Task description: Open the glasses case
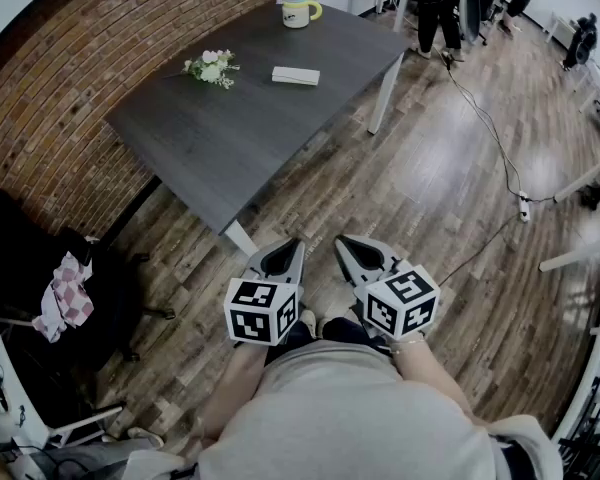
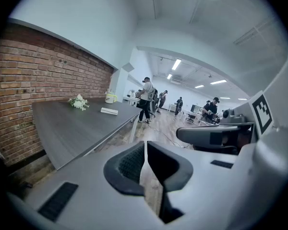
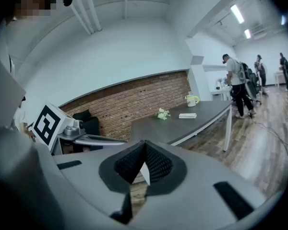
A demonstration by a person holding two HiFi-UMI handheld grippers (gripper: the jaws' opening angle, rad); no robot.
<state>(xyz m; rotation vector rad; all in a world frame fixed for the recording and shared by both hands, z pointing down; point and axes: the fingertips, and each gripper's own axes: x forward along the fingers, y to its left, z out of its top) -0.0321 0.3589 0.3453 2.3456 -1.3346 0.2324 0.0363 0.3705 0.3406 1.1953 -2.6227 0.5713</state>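
The white glasses case (image 1: 295, 75) lies flat on the dark grey table (image 1: 210, 148), far ahead of both grippers. It also shows small in the left gripper view, glasses case (image 2: 109, 111), and in the right gripper view, glasses case (image 3: 187, 115). My left gripper (image 1: 294, 244) and right gripper (image 1: 344, 241) hang side by side over the wooden floor, short of the table's near corner. Both are shut with nothing between the jaws. In their own views the left gripper (image 2: 145, 143) and right gripper (image 3: 144, 143) point toward the table.
A small bunch of white flowers (image 1: 212, 67) and a green-lidded mug (image 1: 297, 10) stand on the table. A brick wall (image 1: 40, 118) runs along its left. A black chair with a checked cloth (image 1: 65, 293) sits at left. People (image 1: 440, 3) stand beyond; a cable (image 1: 490, 128) crosses the floor.
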